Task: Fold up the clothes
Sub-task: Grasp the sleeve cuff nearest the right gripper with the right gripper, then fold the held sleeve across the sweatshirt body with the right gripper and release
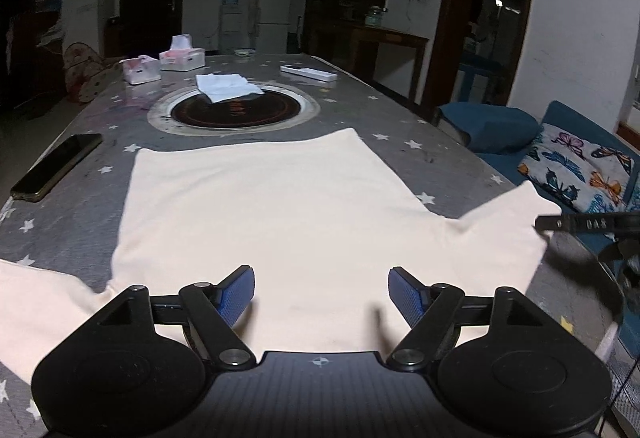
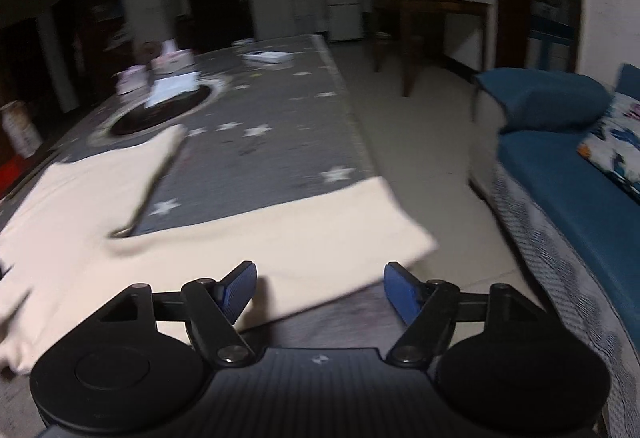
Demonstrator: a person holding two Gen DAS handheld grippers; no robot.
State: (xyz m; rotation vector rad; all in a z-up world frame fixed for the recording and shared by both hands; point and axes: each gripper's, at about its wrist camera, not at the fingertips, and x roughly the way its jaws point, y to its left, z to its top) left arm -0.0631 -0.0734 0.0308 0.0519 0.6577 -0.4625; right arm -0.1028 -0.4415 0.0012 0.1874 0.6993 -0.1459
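Left wrist: cream shirt [image 1: 280,206] flat, hem away.

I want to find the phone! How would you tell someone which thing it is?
Look at the grey star-patterned table. Left of the cream shirt, near the table's edge, lies the phone. It is the only flat, dark, shiny slab; the tissue boxes farther back are pale.

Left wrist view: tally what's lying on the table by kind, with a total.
Cream shirt, spread flat: 1
Folded white cloth on the round hob: 1
Tissue boxes: 2
Phone: 1
White remote: 1
Total: 6
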